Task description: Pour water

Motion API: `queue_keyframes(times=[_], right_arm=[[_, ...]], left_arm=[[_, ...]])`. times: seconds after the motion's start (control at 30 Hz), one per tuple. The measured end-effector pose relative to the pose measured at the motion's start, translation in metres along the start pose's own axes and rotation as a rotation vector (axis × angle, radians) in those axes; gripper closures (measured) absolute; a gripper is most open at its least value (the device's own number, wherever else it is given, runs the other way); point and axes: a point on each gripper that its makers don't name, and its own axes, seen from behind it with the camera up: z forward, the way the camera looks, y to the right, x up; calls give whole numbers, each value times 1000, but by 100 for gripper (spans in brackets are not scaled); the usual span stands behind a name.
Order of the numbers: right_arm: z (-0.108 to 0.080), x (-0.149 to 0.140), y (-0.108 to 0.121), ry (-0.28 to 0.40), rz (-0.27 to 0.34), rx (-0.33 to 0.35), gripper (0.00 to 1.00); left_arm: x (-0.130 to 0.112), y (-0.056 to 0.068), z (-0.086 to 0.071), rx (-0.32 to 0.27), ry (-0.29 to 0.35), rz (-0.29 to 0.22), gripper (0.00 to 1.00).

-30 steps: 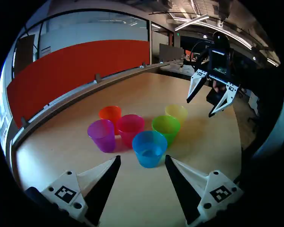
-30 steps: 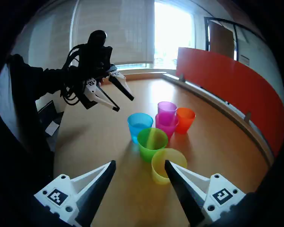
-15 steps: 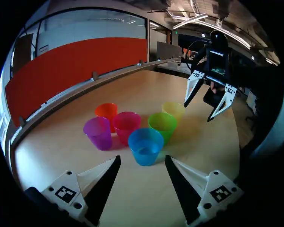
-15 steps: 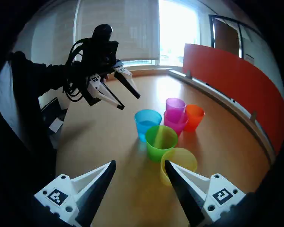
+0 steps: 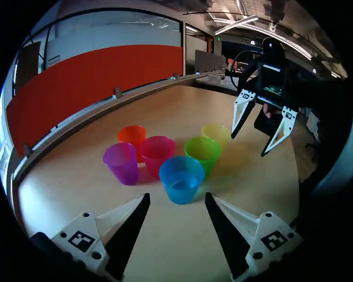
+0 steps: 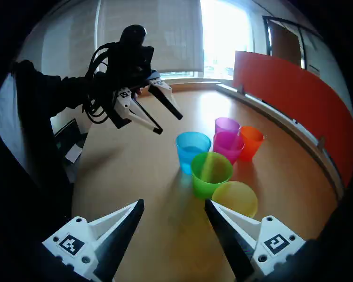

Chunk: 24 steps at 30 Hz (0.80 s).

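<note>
Cups in six colours, both tools open

Left gripper view: the left tool (image 5: 176, 197) gapes empty, with one square black-and-white marker on each finger. Six cups stand clustered on the table (image 5: 176, 244): the blue cup (image 5: 181, 178), with water in it, is nearest, then purple cup (image 5: 122, 162), pink cup (image 5: 156, 152), green cup (image 5: 202, 152), orange cup (image 5: 132, 136) and yellow cup (image 5: 216, 134). The right tool (image 5: 248, 146) hangs open beside the yellow cup.

Right gripper view: the right tool is spread and empty, with two markers, and the yellow cup is just ahead.

Blue cup (image 5: 181, 180) nearest left gripper (image 5: 176, 196), then green cup (image 5: 203, 154), pink cup (image 5: 156, 155), purple cup (image 5: 122, 163), yellow cup (image 5: 216, 135), orange cup (image 5: 132, 137). Fingers (image 5: 129, 225) white, black inner faces, black-and-white square markers (image 5: 81, 240). Table (image 5: 176, 108) tan wood, panel (image 5: 92, 75) past it red-orange
</note>
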Motion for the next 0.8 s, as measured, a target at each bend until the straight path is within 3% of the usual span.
queue_keyframes(times=[0.47, 0.8], right_arm=[[14, -8, -5, -21, 4, 22, 0], [19, -12, 3, -35, 4, 9, 0]], left_arm=[[-6, -1, 3, -7, -17, 3, 14], [-10, -3, 8, -9, -25, -3, 14]])
